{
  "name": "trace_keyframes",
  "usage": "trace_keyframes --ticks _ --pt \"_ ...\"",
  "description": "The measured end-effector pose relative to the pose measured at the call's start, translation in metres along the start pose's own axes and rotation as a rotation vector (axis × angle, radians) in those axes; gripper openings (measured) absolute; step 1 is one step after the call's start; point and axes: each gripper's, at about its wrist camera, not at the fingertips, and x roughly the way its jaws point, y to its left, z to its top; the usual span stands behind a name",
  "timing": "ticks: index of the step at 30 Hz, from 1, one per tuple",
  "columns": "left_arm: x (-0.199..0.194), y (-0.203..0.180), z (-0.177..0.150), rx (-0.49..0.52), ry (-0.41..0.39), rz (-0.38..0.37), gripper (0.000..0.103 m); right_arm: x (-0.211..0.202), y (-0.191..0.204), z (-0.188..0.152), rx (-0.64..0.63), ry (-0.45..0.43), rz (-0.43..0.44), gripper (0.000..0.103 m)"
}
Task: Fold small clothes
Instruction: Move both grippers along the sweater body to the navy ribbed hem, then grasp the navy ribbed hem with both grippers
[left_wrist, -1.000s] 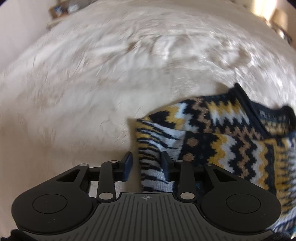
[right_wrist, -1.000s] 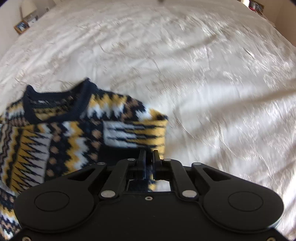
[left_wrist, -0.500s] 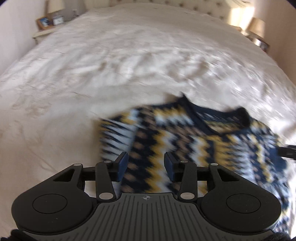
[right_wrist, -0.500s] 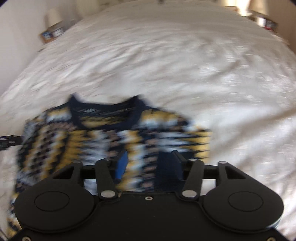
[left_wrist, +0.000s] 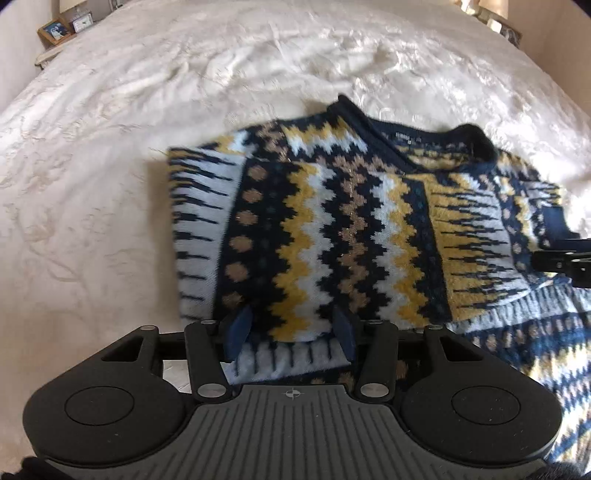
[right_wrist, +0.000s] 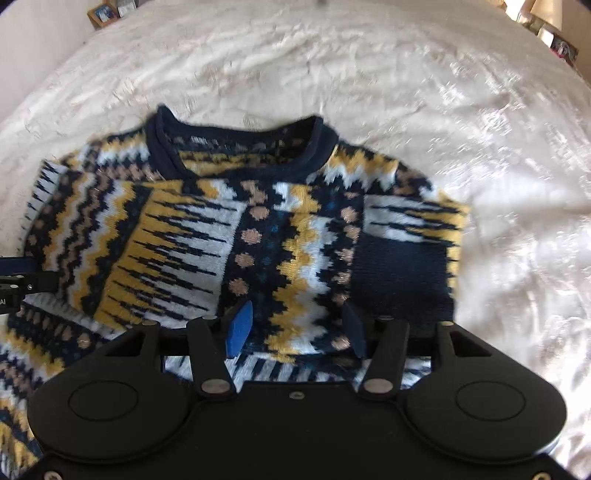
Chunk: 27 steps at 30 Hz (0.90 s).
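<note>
Where the left wrist view looks down, the left tongs hang over the near left part of the sweater, jaws apart and opening, blue pads clear of the knit with nothing gripped. Sweater lies flat on the bed, both sleeves folded in across the chest; its left edge runs straight, with broad bare bedspread beyond it to the left and ahead past the collar. Right tongs' tip shows at the right edge of this view, over the sweater's far side. Knit is thick and fuzzy, navy with yellow, white and tan zigzags and dots, ribbed navy collar. Bedspread is cream, crinkled, with an embossed pattern. Nightstand with a framed photo stands at top left. From the right wrist view, the right tongs sit over the sweater's near right part, jaws at a middling spread, empty. Folded sleeve ends in a plain navy cuff just ahead of the right pad. Open bedspread stretches wide to the right. Lamp at top right.
</note>
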Motion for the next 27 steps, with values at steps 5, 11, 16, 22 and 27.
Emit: trace_keyframes --ticks 5,11,16,22,27 --pt "-0.030 -0.016 -0.028 0.011 0.002 -0.027 0.065 -0.034 0.004 -0.025 0.004 -0.014 0.043 0.070" --pt "-0.037 -0.034 -0.082 0.046 0.094 -0.019 0.078 -0.033 0.028 -0.078 -0.035 0.115 0.043 0.074" --pt "-0.038 -0.038 -0.125 0.077 0.147 0.002 0.087 -0.033 0.036 -0.121 -0.031 0.164 0.006 0.082" --pt "-0.053 -0.028 -0.157 0.067 0.135 -0.019 0.090 -0.051 0.033 -0.154 0.027 0.159 -0.004 0.084" --pt "-0.062 -0.023 -0.182 0.081 0.116 -0.059 0.091 -0.070 0.027 -0.188 0.124 0.143 0.012 0.084"
